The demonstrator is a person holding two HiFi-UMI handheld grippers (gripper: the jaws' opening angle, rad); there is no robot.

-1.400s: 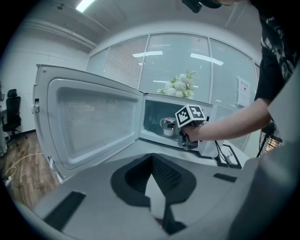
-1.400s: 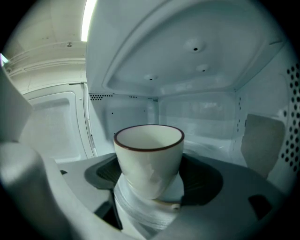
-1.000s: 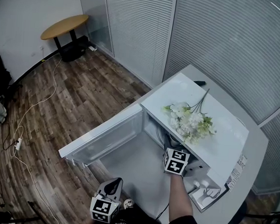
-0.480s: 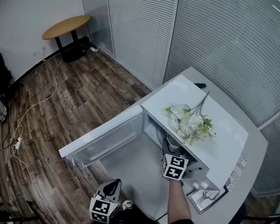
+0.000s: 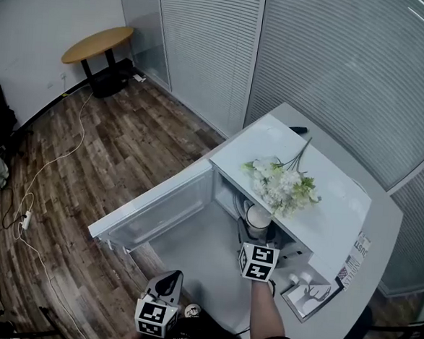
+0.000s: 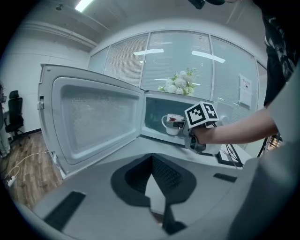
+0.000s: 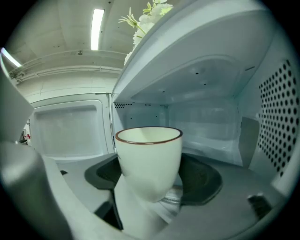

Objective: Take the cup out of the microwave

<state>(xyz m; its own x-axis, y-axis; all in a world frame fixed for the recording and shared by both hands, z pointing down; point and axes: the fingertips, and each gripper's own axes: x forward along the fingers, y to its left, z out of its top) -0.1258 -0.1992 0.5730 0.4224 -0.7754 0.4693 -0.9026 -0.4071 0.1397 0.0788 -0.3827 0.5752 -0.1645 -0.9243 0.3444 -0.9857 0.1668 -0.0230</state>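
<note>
A cream cup (image 7: 149,159) with a brown rim hangs at the mouth of the white microwave (image 5: 332,210), just above its floor. My right gripper (image 7: 150,190) is shut on it from the near side, and the cup's lower part hides the jaw tips. From the head view the cup (image 5: 258,218) shows under the microwave's top edge, just ahead of the right gripper (image 5: 257,237). The microwave door (image 5: 159,206) stands swung wide open to the left. My left gripper (image 5: 169,284) is held low near my body, shut and empty; its own view shows the cup (image 6: 171,124) from the side.
A bunch of white artificial flowers (image 5: 281,184) lies on the microwave's top, with a small black object (image 5: 297,129) behind it. A picture frame (image 5: 306,298) stands on the desk to the right. A round wooden table (image 5: 98,41) and floor cables (image 5: 37,182) are far left.
My right gripper has drawn back toward me with the cup; the cup, hidden inside before, now shows at the microwave's opening. The left gripper has stayed put.
</note>
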